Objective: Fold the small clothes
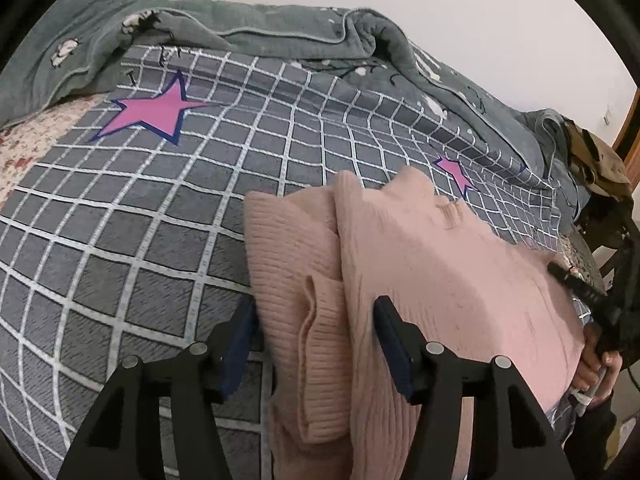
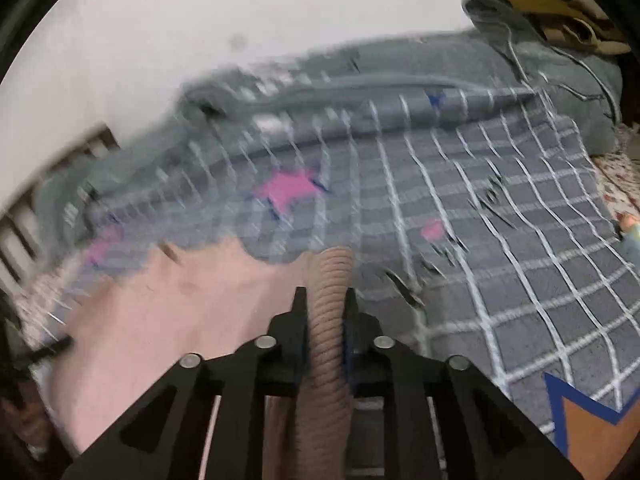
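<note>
Right tongs (image 2: 323, 300) clamped on pink sweater (image 2: 328, 280); left tongs (image 1: 316, 320) wide apart, astride its fold.

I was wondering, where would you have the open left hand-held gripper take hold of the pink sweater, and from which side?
I would grip the ribbed folded edge of the pink sweater, coming in low from the near side. That edge lies between the open fingers of the left hand-held gripper and forms a thick ridge. The right hand-held gripper holds another ribbed edge.
</note>
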